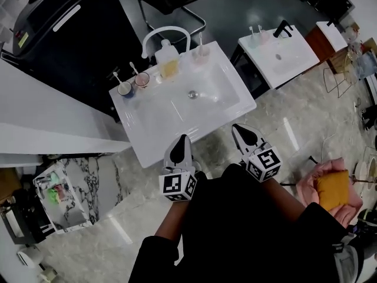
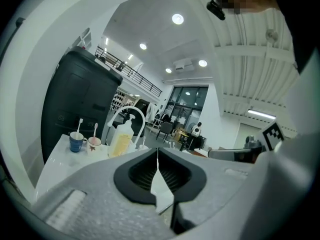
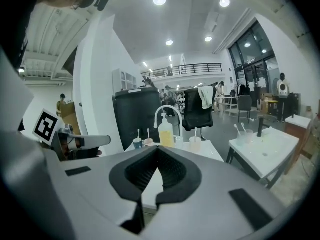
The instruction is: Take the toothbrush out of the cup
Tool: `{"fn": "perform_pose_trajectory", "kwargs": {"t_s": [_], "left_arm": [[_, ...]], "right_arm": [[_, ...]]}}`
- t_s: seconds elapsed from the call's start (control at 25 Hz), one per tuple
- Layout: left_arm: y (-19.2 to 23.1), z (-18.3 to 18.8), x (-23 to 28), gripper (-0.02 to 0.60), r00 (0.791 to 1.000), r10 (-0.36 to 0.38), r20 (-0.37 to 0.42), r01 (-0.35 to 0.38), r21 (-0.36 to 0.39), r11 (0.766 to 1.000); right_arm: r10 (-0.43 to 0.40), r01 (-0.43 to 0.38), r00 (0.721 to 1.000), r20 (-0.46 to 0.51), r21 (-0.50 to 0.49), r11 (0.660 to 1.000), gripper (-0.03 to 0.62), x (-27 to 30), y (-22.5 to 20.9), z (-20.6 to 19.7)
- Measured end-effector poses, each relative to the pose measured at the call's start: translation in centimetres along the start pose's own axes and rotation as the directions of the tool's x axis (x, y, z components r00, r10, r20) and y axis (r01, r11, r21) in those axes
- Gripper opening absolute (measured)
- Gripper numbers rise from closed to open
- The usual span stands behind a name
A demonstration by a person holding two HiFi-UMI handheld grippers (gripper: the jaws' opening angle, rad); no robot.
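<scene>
I am holding the left gripper and right gripper short of the sink, each with jaws closed together on nothing. Only the head view is showing the drain and marbled floor; the gripper views are showing ceiling lights. The toothbrush is standing in the blue cup at the sink's back left corner, its long axis near upright, bristles up.

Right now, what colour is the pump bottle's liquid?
Yellow; the pump bottle shows best in the left gripper view.
</scene>
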State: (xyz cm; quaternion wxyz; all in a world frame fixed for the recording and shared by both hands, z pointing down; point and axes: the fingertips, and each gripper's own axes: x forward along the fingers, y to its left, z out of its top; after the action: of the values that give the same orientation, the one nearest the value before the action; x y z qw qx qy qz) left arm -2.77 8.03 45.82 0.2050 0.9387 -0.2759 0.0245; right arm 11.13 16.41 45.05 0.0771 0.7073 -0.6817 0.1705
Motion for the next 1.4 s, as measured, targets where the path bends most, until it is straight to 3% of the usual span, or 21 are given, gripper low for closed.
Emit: {"fn": "perform_pose_trajectory", "kwargs": {"t_s": [0.36,0.56,0.72,1.0,1.24,1.4], "left_arm": [[2.8,-0.3,0.4,0.021,0.996,0.085,0.008,-0.084,-0.046,0.995],[2.8,0.1,3.0,0.022,0.993,0.115,0.005,-0.115,-0.061,0.991],[3.2,0.9,7.2,0.022,0.986,0.168,0.005,-0.168,-0.044,0.985],[2.9,1.9,15.0,0.023,0.981,0.196,-0.016,-0.196,-0.071,0.978],[3.1,1.7,19.3,0.023,0.963,0.267,-0.043,-0.27,-0.077,0.96],[3.2,2.0,20.9,0.023,0.949,0.315,-0.021,-0.315,-0.091,0.945]], "right_arm": [[0.046,-0.047,0.998,-0.032,-0.035,0.998,0.0,3.4,-1.5,0.2],[0.16,-0.165,0.985,-0.069,-0.068,0.984,0.0,6.3,-2.6,0.1],[0.168,-0.171,0.984,-0.056,-0.059,0.983,0.0,10.4,-6.8,1.1],[0.178,-0.179,0.982,-0.065,-0.003,0.984,0.0,16.2,-14.8,2.3],[0.255,-0.257,0.958,-0.13,0.004,0.966,0.0,21.2,-18.9,1.6],[0.279,-0.278,0.948,-0.152,0.027,0.96,0.002,25.3,-21.9,1.4]]}}
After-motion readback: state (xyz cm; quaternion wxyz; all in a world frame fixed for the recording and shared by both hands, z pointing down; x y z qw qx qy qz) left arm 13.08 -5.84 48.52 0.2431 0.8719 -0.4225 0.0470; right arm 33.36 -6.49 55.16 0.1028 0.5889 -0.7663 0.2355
